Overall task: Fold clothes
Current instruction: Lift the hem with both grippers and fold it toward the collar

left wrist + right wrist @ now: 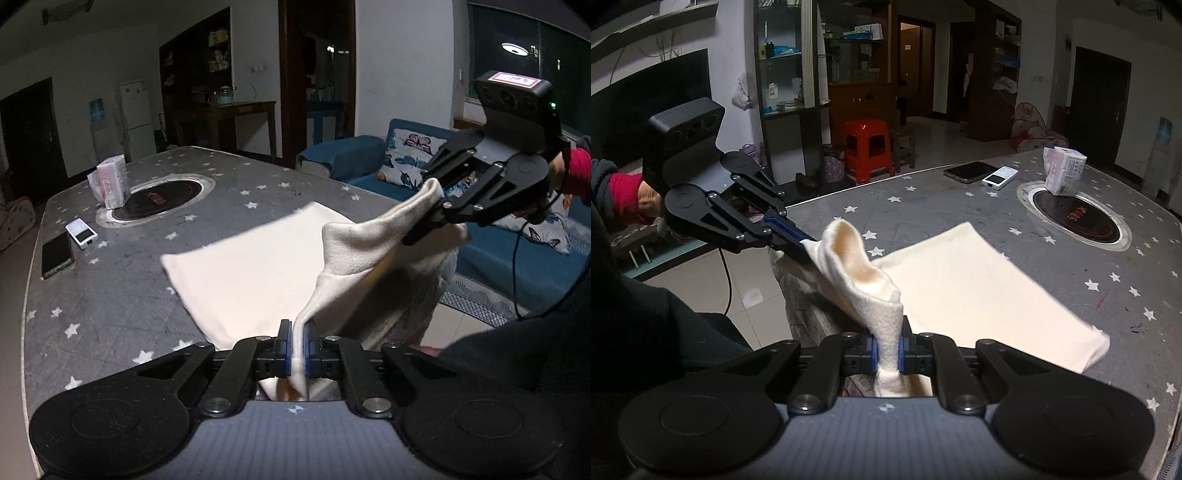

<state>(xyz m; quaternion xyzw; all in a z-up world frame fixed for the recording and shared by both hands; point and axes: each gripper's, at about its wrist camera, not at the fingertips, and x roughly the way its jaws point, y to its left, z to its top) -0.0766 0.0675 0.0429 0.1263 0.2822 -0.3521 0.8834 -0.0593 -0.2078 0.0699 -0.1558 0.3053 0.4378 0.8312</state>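
Cloth (258, 266) lies partly flat on the counter (110, 295), near edge raised; left claw (295, 347) and right claw (886, 350) each pinch a near corner, jaws nearly closed. Both corners should travel level and taut toward the far edge; slack between them would likely wrinkle the fold.

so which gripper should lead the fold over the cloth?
Neither, probably: left gripper and right gripper are each shut on a near corner of the cream cloth, lifted off the table. Move both together.

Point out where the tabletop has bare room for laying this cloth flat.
Bare tabletop lies between the cream cloth and the phone, and beyond the cloth toward the inset burner. It is crowded around the burner: tissue pack, white device, phone.
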